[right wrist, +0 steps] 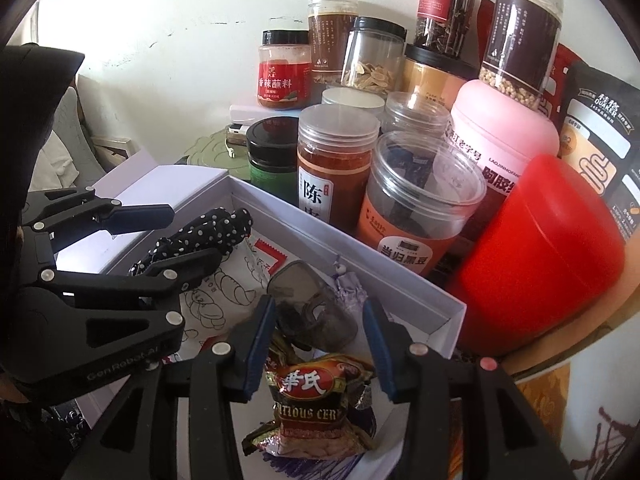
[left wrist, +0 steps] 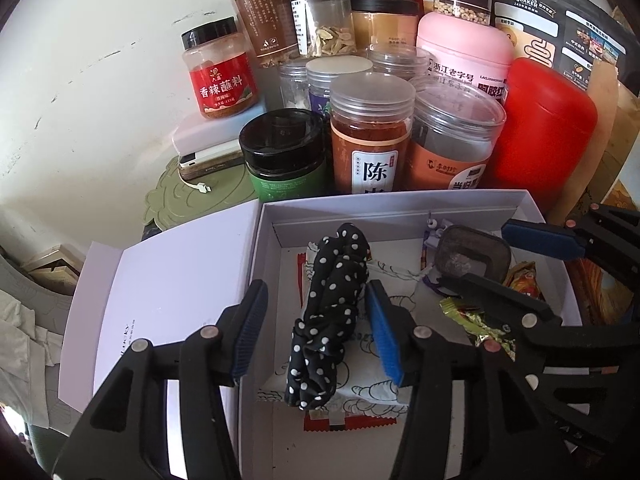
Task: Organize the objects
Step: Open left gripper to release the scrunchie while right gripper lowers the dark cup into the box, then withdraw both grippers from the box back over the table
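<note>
An open white box (left wrist: 400,204) holds a black polka-dot scrunchie (left wrist: 328,312), a white printed packet (left wrist: 360,388), a grey clear clip-like case (left wrist: 472,256) and shiny snack packets (right wrist: 312,404). My left gripper (left wrist: 316,336) is open, its blue pads either side of the scrunchie, the right pad close to it, the left pad over the box wall. My right gripper (right wrist: 320,344) is open above a brown snack packet, with the grey case (right wrist: 316,308) just beyond its tips. The left gripper also shows in the right wrist view (right wrist: 160,236).
Many jars crowd behind the box: a green jar with black lid (left wrist: 284,152), an orange-labelled jar (left wrist: 370,136), a red canister (left wrist: 544,128), a pink tub (left wrist: 464,48), a red spice jar (left wrist: 218,68). The box lid (left wrist: 168,304) lies flat at left. A Quaker bag (right wrist: 600,132) stands right.
</note>
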Available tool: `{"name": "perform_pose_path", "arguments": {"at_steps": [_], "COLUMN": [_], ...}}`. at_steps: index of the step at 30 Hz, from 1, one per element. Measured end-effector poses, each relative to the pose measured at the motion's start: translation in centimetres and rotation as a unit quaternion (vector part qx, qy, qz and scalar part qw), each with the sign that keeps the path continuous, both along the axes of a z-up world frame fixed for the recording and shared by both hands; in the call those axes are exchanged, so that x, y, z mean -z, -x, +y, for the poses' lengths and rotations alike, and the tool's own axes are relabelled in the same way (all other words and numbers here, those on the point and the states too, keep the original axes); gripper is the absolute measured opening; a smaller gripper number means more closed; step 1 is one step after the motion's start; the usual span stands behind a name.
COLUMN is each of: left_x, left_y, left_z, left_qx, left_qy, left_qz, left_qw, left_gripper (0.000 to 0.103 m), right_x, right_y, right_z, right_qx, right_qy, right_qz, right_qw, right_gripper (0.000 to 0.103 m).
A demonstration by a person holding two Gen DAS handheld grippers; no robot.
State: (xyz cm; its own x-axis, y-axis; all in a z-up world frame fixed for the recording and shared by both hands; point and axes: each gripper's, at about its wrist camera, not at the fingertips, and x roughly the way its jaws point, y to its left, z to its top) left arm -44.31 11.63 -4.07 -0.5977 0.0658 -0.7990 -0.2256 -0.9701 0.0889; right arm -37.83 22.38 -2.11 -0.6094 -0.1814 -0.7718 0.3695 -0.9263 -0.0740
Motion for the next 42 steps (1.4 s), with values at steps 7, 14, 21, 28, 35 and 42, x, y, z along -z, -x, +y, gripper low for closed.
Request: {"name": "perform_pose_path", "arguments": {"at_steps": [7,14,21,28,35,42], "left_x": [-1.3,-2.4,-3.2,-4.8,-7.5,-10.9], "left_y": [-0.7,-1.5,-2.0,-3.8,-6.6,-10.7], "left_z": [-0.2,-0.4,-1.3,-2.1,-2.2,-2.8], "left_qx": [-0.002,-0.008,-0.026,-0.037,-0.042,-0.05], "left_qy": [0.001,0.009,0.007,-0.003,0.003,0.002], "left_qz": [0.011,0.024,0.022,0.03,0.046,0.067], "left_qw": [0.9999,0.9996,0.9994,0.9989,0.998,0.9965], "left_gripper": [0.049,0.049,0.049,0.049,0.049,0.049], "right_x": [-1.1,-1.8,-3.4,-5.1,-7.3,-10.0], "right_y": [-0.6,-1.2,-2.5,-4.1,-6.5,-9.9], "right_z": [0.1,-0.5,-0.9,-0.9,-0.8,-1.1], "right_qx": [-0.005,-0.013,-0.014,-0.02,-0.023,-0.031], "right_qy": [-0.003,-0.002,-0.003,-0.003,0.001,0.005], "right_qz": [0.017,0.026,0.046,0.053,0.066,0.081], "right_qw": [1.0,1.0,0.999,0.998,0.998,0.996], "right_gripper": [0.045,0.045,0.045,0.045,0.045,0.045]}}
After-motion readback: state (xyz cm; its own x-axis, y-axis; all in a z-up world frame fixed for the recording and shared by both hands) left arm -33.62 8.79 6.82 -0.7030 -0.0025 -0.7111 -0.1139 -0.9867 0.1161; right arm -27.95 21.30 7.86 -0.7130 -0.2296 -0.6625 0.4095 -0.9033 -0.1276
